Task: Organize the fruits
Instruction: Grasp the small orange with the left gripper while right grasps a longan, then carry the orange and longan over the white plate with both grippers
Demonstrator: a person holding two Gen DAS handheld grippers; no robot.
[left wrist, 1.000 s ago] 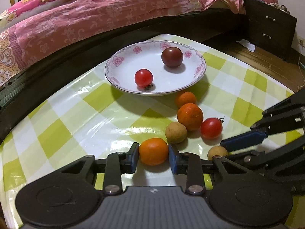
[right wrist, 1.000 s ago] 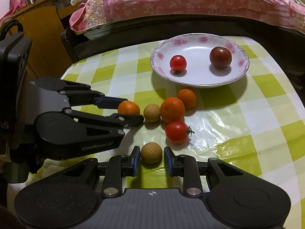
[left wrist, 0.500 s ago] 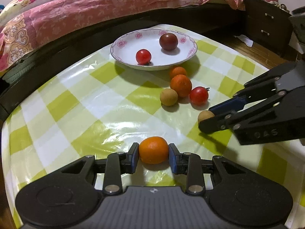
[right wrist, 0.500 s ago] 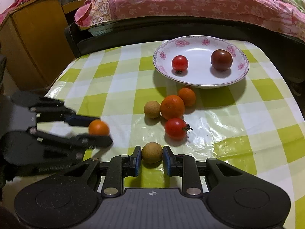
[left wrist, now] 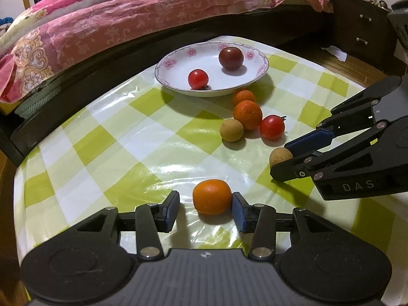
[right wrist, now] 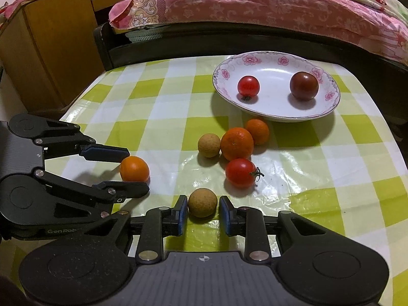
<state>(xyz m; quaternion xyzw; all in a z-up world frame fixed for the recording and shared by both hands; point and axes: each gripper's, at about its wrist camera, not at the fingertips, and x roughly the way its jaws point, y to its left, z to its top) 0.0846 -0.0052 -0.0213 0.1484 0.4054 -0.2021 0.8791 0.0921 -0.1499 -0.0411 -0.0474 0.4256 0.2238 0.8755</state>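
Both my grippers have let go since half a second ago: the left gripper (left wrist: 206, 207) now stands spread around the small orange (left wrist: 212, 196) low in the frame's centre, touching only the right pad, and the right gripper (right wrist: 202, 213) is parted around the tan longan (right wrist: 202, 202) on the checked tablecloth (right wrist: 158, 107). Toward the upper right, the flowered plate (right wrist: 276, 117) holds a red tomato (right wrist: 248, 85) and a dark tomato (right wrist: 304, 86), with more loose fruit just below its rim.

pink floral bedding (left wrist: 153, 17) behind table, dark dresser (left wrist: 362, 28) w/ 2 handles far right, wooden cabinet (right wrist: 51, 51) left.
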